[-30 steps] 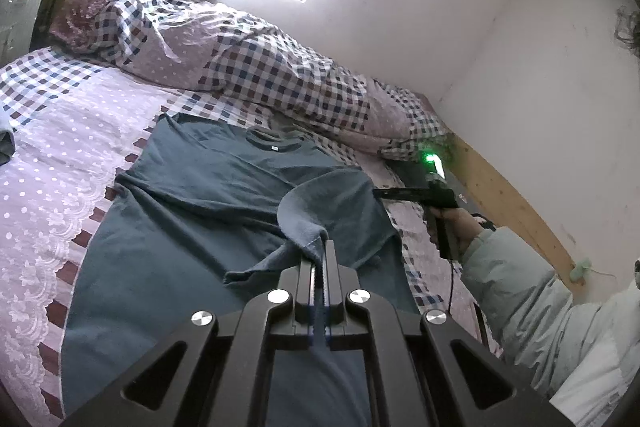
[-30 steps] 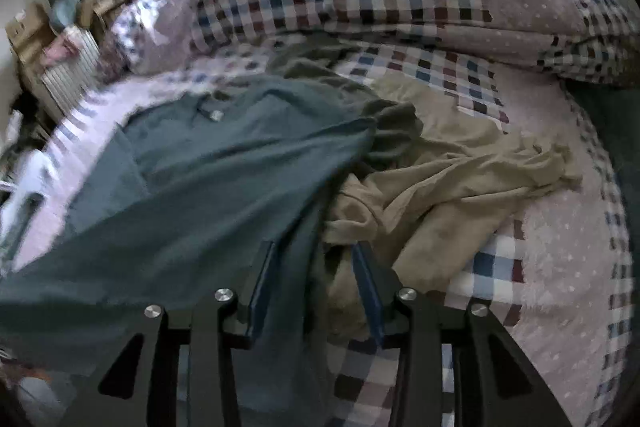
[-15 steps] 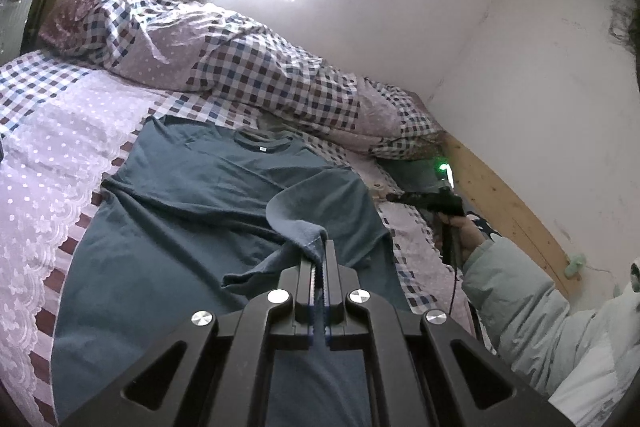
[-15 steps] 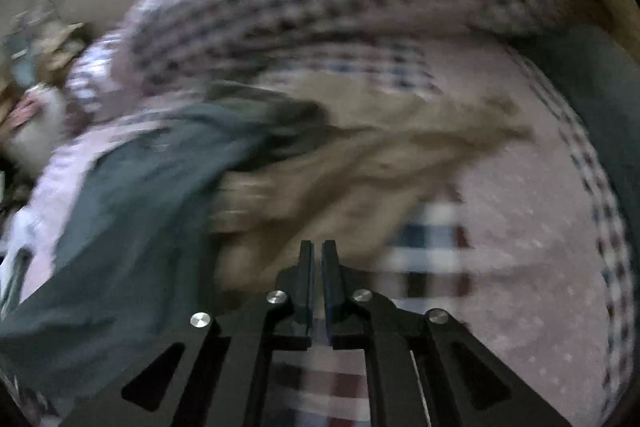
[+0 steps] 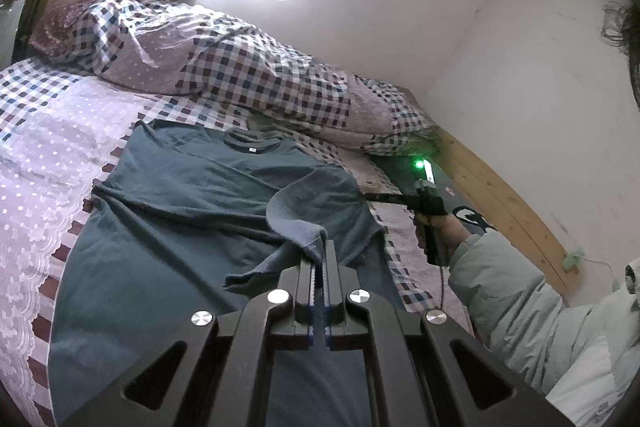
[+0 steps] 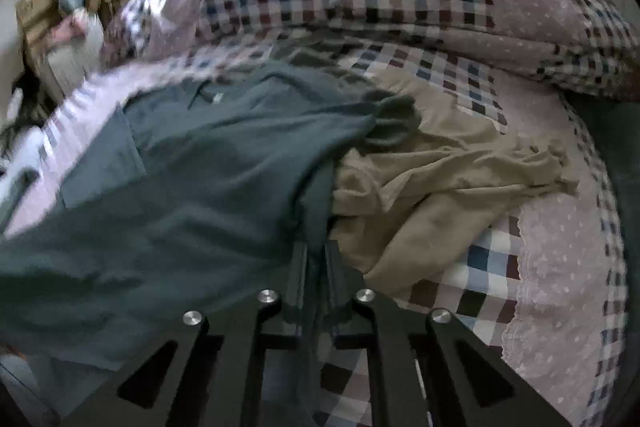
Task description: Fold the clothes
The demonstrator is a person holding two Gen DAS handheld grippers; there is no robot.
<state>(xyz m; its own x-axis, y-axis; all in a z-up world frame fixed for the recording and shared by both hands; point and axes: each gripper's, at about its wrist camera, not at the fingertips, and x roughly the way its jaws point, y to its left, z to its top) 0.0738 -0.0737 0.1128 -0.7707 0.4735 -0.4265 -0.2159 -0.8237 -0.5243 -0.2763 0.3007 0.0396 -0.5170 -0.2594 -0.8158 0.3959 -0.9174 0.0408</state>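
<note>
A dark teal T-shirt (image 5: 192,203) lies spread on the bed, collar toward the quilt. My left gripper (image 5: 320,251) is shut on a fold of its hem and holds it lifted above the shirt. In the right wrist view the same T-shirt (image 6: 208,163) fills the left half. My right gripper (image 6: 316,251) is shut on the shirt's right edge, next to a crumpled tan garment (image 6: 440,187). The right gripper also shows in the left wrist view (image 5: 400,197) at the shirt's right side, held by a hand.
A rolled checked quilt (image 5: 224,67) lies along the far side of the bed, also in the right wrist view (image 6: 400,7). The lilac dotted bedsheet (image 5: 48,155) is on the left. A wooden bed board (image 5: 504,211) and white wall are on the right. Cluttered shelves (image 6: 60,11) stand far left.
My right gripper was open a second ago, closed, and now grips the shirt's right edge. My left gripper keeps holding the lifted hem, with the view shifted slightly.
</note>
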